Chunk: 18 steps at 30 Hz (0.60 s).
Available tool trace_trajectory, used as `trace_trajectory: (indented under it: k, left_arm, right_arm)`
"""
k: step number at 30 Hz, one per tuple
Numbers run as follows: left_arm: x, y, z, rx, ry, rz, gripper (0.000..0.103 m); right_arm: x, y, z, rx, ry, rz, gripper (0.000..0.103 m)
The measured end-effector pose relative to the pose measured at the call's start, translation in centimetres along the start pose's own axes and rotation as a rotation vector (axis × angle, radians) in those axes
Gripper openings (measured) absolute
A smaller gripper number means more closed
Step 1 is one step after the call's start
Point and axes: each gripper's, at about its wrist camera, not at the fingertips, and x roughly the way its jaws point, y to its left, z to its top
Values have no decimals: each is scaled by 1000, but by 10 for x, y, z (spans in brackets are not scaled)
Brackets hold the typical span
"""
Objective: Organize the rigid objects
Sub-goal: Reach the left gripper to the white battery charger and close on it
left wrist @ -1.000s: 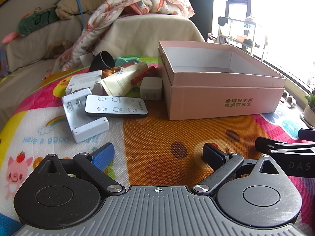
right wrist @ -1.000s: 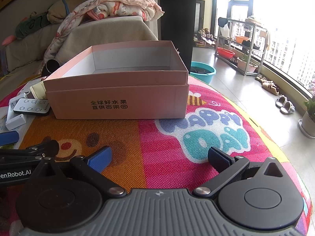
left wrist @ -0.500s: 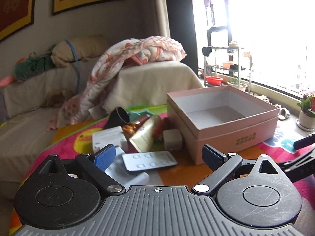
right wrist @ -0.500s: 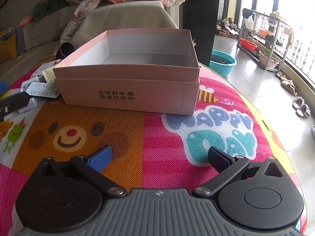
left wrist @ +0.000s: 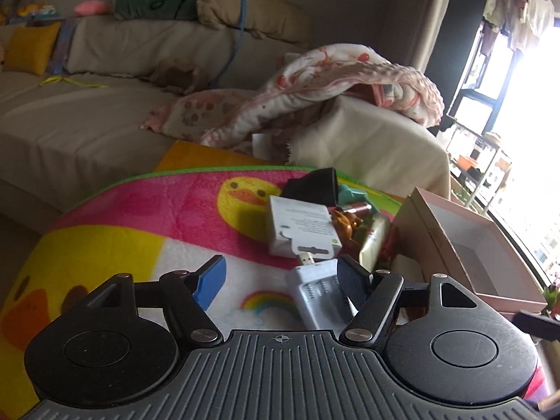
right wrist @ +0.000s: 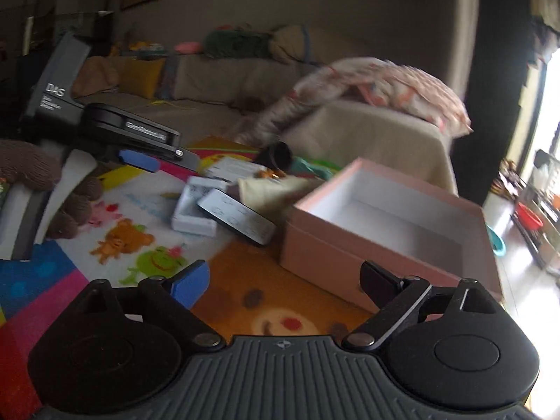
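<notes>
Seemingly mid-swing, the left wrist view tilts over a colourful cartoon play mat [left wrist: 147, 217]. The left claw [left wrist: 280, 278] has its two pads apart and closing, with nothing pressed between them; the white battery charger [left wrist: 316, 295] lies on the mat just beyond, partly behind the dark right-hand pad. One white flat carton [left wrist: 301, 225] with printed text lies just past the charger, touching it at the plug end. Behind the carton sit one black cup-like object [left wrist: 313, 182], one teal item [left wrist: 350, 194], one small orange-brown figure [left wrist: 344, 222] and one cream tube [left wrist: 372, 245], all crowded together. One open pink box [left wrist: 451, 241], white inside and holding nothing visible, stands at the right, close beside the pile. A sofa [left wrist: 87, 126] with one patterned blanket [left wrist: 336, 80] fills the background.

From the right wrist view, which is blurred, the right claw [right wrist: 285, 280] likewise has its pads apart and closing on nothing, above the orange part of the mat. The pink box stands just ahead to the right. One remote control [right wrist: 236, 217] rests tilted across the charger, its far end close to the box's corner. The left claw appears at the left, held by a hand in a brown knitted glove [right wrist: 42, 182], its blue pad above the mat.
</notes>
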Motion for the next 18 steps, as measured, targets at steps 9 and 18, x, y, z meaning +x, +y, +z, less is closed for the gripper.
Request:
trace_trajectory:
  k: [9, 18]
  left_arm:
    - [-21, 36, -4, -59, -36, -23, 75]
    - [0, 22, -7, -50, 91, -161, 75]
  right_arm:
    - [123, 39, 79, -67, 95, 136, 68]
    - [114, 5, 56, 144, 266, 304, 22]
